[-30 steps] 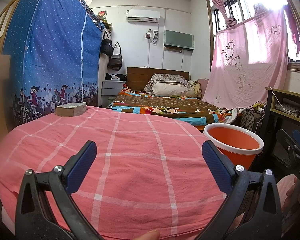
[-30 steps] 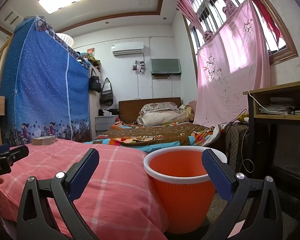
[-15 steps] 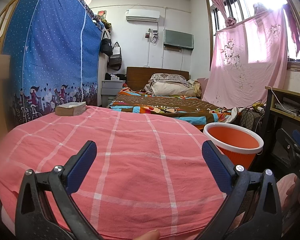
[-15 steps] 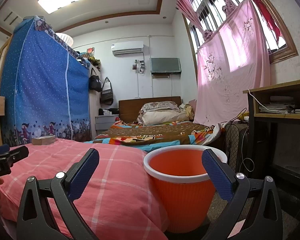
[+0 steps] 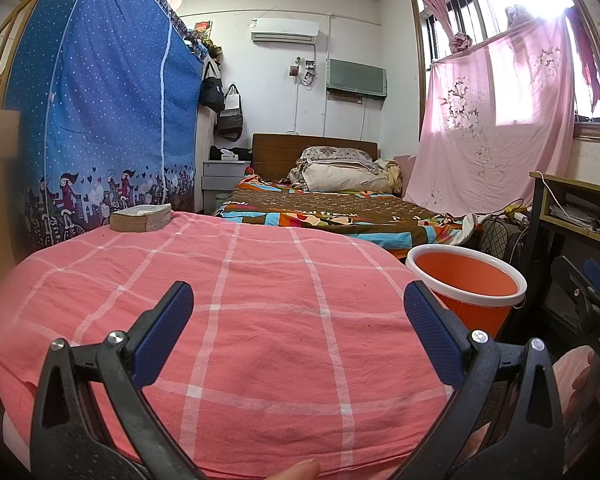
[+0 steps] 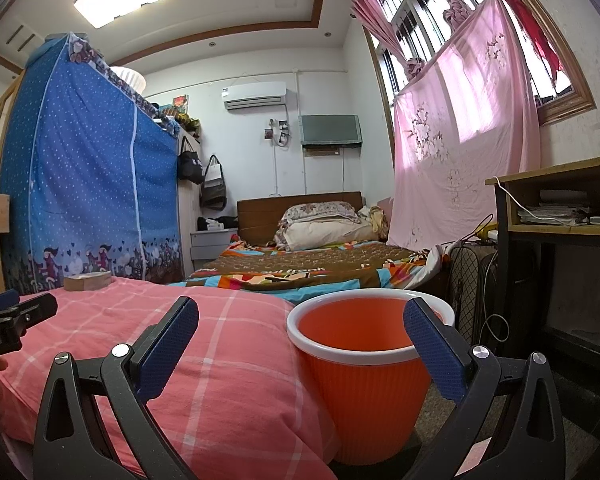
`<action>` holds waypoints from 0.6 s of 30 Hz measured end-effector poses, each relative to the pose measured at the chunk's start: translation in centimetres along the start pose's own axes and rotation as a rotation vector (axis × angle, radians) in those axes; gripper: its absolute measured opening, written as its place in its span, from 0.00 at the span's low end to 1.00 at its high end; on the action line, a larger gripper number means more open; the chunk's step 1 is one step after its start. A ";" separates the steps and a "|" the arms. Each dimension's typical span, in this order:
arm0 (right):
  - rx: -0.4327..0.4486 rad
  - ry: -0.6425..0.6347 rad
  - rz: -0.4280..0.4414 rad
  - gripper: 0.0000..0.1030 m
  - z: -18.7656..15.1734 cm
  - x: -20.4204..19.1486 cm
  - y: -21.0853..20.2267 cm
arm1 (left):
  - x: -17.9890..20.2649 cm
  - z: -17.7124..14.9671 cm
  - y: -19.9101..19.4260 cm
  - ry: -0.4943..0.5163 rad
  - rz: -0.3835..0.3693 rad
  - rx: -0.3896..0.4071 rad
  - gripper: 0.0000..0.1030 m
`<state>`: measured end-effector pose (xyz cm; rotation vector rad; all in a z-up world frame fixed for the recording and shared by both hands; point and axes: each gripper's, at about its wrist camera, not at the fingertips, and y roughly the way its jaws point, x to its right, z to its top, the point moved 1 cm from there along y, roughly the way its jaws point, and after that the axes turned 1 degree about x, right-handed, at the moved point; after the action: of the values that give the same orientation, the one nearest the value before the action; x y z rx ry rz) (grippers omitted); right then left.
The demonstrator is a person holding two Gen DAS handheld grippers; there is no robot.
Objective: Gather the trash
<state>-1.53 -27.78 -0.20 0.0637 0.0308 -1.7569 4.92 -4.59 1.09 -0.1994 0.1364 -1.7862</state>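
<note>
An orange bin with a white rim (image 6: 360, 356) stands on the floor beside a pink checked cloth surface (image 6: 204, 344); in the left wrist view the orange bin (image 5: 466, 292) is at the right. My left gripper (image 5: 298, 328) hovers open over the pink cloth (image 5: 260, 320), holding nothing. My right gripper (image 6: 300, 340) is open and empty, low in front of the bin. No loose trash shows on the cloth. A tan block, perhaps a thick book (image 5: 141, 217), lies at the cloth's far left corner.
A bed with a patterned cover (image 5: 332, 212) lies behind. A blue fabric wardrobe (image 5: 100, 120) stands at left. A wooden desk (image 6: 560, 216) with cables and a fan (image 6: 466, 280) is right of the bin. A pink curtain (image 5: 496, 120) hangs by the window.
</note>
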 end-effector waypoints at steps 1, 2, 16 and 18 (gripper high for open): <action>0.000 0.000 0.000 1.00 0.0 0.0 0.0 | 0.0 0.0 0.0 0.000 0.000 -0.001 1.00; 0.000 0.001 0.000 1.00 0.0 0.0 0.0 | 0.0 0.0 0.0 0.000 0.000 -0.001 1.00; -0.002 0.002 0.000 1.00 0.0 -0.1 0.0 | 0.2 -0.1 -0.1 0.003 -0.004 0.000 1.00; -0.002 0.002 0.000 1.00 0.0 -0.1 0.0 | 0.3 -0.2 -0.2 0.005 0.000 0.003 1.00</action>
<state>-1.55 -27.66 -0.22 0.0644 0.0342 -1.7567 4.66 -4.83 0.92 -0.1928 0.1374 -1.7873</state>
